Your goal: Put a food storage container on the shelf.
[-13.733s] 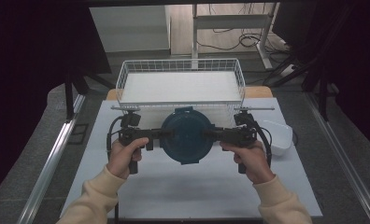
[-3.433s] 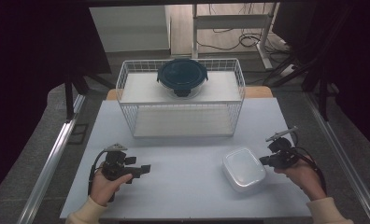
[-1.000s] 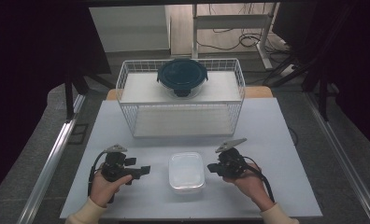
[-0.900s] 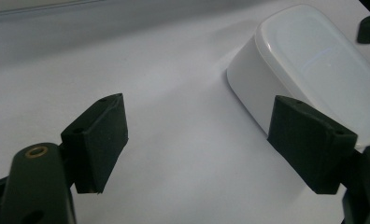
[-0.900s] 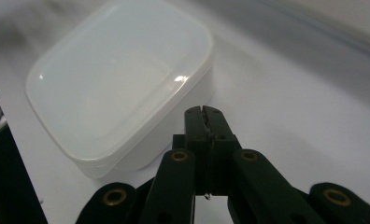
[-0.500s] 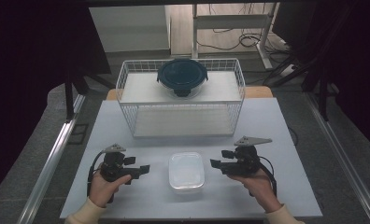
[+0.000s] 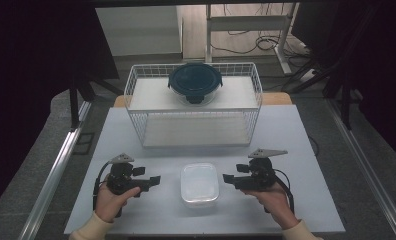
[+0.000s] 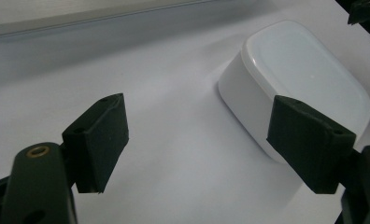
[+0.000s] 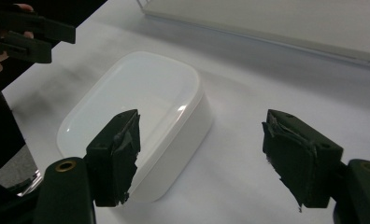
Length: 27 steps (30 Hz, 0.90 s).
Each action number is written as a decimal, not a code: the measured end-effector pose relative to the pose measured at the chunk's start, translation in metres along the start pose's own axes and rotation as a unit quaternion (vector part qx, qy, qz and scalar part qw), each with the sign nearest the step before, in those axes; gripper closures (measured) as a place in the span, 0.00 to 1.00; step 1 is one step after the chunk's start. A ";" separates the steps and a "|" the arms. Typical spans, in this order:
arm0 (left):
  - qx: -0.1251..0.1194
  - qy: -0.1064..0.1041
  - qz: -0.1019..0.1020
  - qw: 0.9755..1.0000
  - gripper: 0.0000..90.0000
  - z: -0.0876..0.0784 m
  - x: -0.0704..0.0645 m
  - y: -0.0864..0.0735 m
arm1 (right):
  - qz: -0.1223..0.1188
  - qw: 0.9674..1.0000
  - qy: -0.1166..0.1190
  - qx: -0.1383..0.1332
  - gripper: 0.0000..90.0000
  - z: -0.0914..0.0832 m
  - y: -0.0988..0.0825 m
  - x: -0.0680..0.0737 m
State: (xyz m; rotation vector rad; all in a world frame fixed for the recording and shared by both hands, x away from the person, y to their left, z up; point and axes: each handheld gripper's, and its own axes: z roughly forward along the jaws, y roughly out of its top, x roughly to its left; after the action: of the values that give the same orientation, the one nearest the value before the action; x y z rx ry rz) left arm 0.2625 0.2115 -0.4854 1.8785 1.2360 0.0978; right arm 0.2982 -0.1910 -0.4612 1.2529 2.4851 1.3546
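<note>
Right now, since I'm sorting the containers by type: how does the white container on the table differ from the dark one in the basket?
The white container is a rounded rectangle with a pale lid; the dark container is round with a dark blue lid. The white container sits on the table between the two grippers; the dark container rests in the wire basket at the far side. The white container looks smaller. Both are lidded, and neither is touched.

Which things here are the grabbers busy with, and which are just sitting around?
In the job:
- white box, lidded, on the table between the two grippers
- left gripper, open beside it
- right gripper, jaws just opened, nothing between them

Just sitting around:
- wire basket
- blue-lidded bowl in the basket
- table
</note>
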 end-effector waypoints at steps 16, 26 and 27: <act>-0.025 0.008 -0.023 0.999 0.23 -0.005 -0.022 0.023 | 0.002 1.000 -0.001 0.008 0.31 -0.005 0.006 0.015; -0.018 -0.046 -0.084 0.995 0.25 0.010 -0.021 0.025 | 0.024 0.999 0.022 0.011 0.38 0.011 0.011 0.028; -0.009 -0.049 -0.086 0.995 0.25 0.013 -0.021 0.024 | 0.024 0.999 0.022 0.011 0.38 0.011 0.011 0.028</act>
State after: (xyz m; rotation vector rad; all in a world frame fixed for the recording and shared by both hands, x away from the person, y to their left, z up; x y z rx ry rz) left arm 0.2755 0.1836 -0.4691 1.7327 1.3170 -0.0752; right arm 0.2909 -0.1619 -0.4509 1.3087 2.5211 1.3842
